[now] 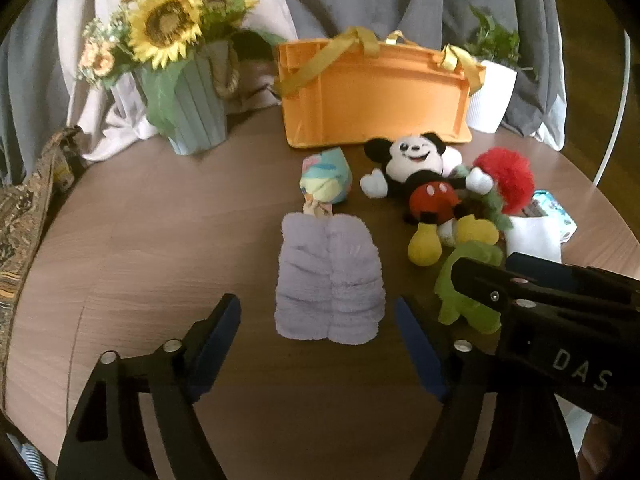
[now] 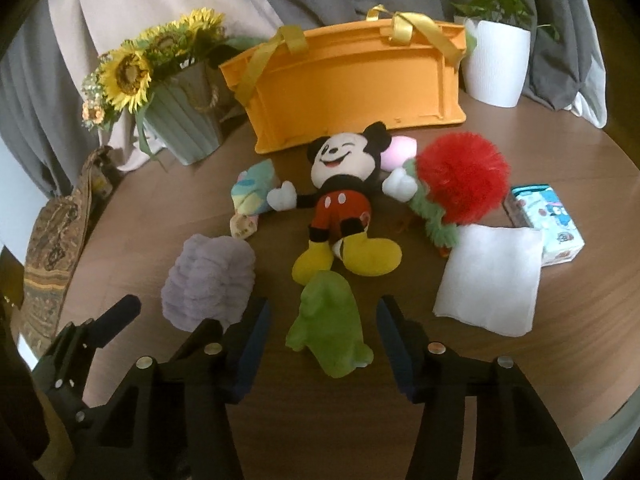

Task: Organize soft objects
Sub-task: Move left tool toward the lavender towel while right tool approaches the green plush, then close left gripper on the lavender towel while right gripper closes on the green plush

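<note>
Both jaws released, nothing gripped yet.
Left gripper (image 1: 318, 338) straddles purple cloth (image 1: 330, 280), right gripper (image 2: 322, 322) green toy (image 2: 328, 328) beside it; risk: plush slips from shallow pinch.

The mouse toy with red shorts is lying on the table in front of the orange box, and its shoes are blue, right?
Not quite. The mouse toy does lie on the table in front of the orange box, and it wears red shorts, but its shoes are yellow, not blue. The right wrist view shows this best.
</note>
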